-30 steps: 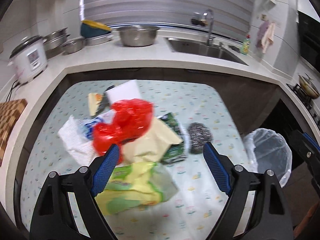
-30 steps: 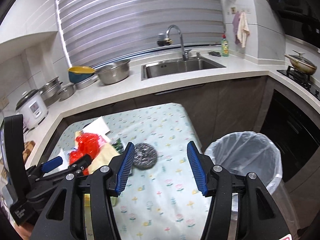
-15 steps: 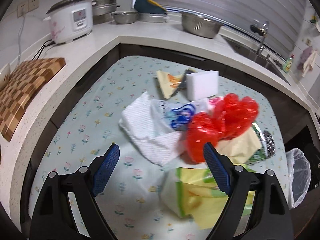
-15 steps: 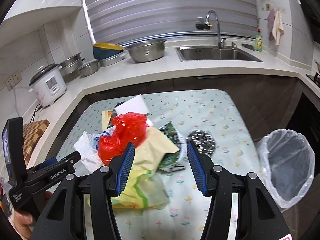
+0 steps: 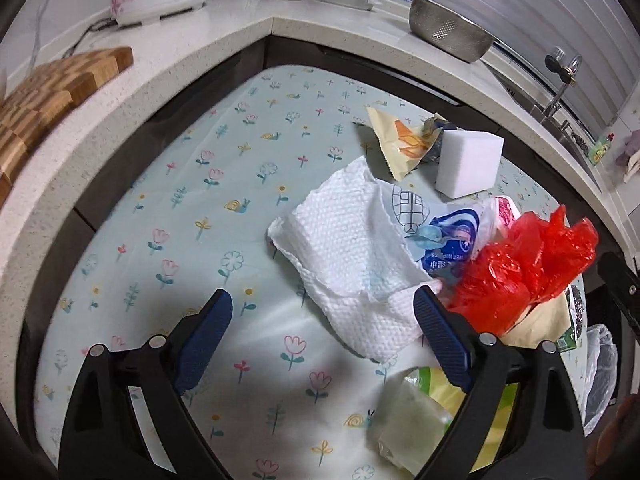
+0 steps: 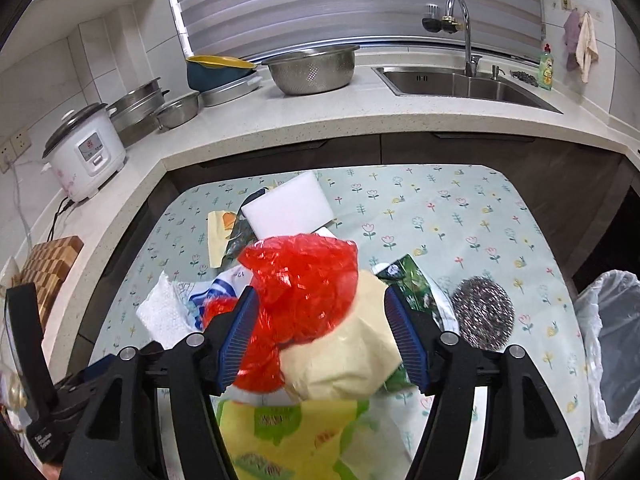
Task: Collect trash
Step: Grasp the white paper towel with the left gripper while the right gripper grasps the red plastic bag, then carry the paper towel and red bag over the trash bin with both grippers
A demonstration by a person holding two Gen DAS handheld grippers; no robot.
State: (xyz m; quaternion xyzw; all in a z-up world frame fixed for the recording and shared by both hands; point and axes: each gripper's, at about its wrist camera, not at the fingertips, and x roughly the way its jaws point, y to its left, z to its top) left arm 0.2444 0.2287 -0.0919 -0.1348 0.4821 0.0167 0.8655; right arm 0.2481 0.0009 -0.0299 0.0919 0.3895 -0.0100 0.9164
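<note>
The bin (image 6: 608, 364), lined with a clear bag, stands off the worktop (image 6: 460, 216) edge beyond the scourer (image 6: 482, 312); what it holds cannot be seen. The trash heap, a crumpled red bag (image 6: 304, 280) over cream paper (image 6: 344, 352), a paper towel (image 5: 352, 264) and wrappers, lies mid-worktop beside the scourer. Left tongs (image 5: 322, 340) are opening over the towel's edge, right tongs (image 6: 324, 340) are opening around the red bag, neither pinching.

A crinkled, glossy red plastic bag (image 6: 304, 276) lies against a matt, dimpled white paper towel (image 5: 352, 256) and a smooth matt white foam block (image 6: 286, 208) on the smooth flower-printed tablecloth (image 5: 192, 208). A rough, shiny steel-wool scourer (image 6: 482, 312) sits near the thin translucent plastic bin liner (image 6: 608, 340). Behind stand a perforated, brushed metal colander (image 6: 312, 68), a speckled stone-like worktop (image 6: 360, 116) and a checkered wooden board (image 5: 44, 96).
</note>
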